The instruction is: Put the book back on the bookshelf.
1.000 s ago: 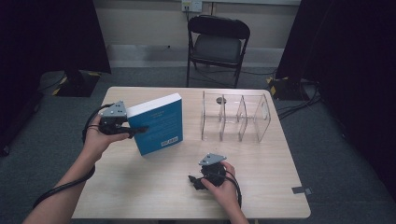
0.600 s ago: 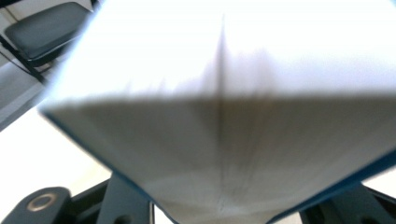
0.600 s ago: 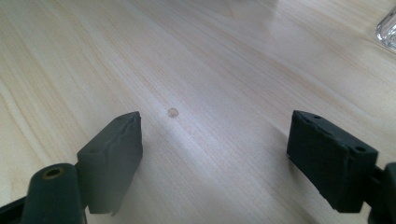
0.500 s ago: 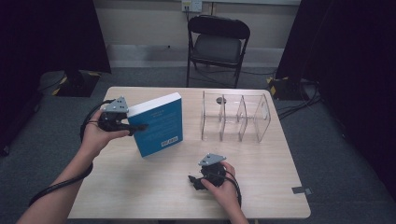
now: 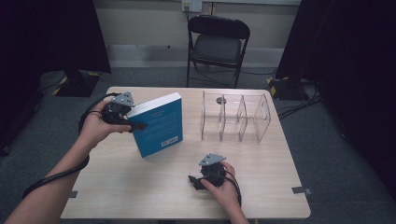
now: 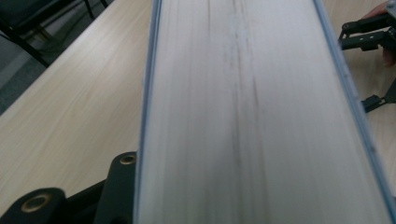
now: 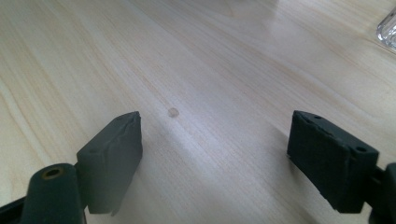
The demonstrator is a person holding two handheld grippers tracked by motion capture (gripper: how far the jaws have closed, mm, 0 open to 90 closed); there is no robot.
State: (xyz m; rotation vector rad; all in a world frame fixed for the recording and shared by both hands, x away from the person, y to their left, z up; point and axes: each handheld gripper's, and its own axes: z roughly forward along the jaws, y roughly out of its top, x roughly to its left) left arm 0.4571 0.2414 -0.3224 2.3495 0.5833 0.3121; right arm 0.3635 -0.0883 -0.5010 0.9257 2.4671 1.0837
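Left gripper (image 5: 122, 113) with fingers clamped on the blue book (image 5: 159, 123), grip just easing a little, book tilted up off the worktop (image 5: 116, 186) at left, seemingly on its lower edge, clear organiser (image 5: 236, 116) beyond, right gripper (image 5: 205, 175) resting near the front edge, fingers wide apart, empty.

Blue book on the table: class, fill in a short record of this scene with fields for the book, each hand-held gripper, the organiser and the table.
book: blue book, tilted up off the table, page edge between the left jaws
left hand-held gripper: shut on the book's edge
right hand-held gripper: open, nothing between the jaws, low over bare wood
organiser: clear divided organiser, standing right of the book
table: light wooden table
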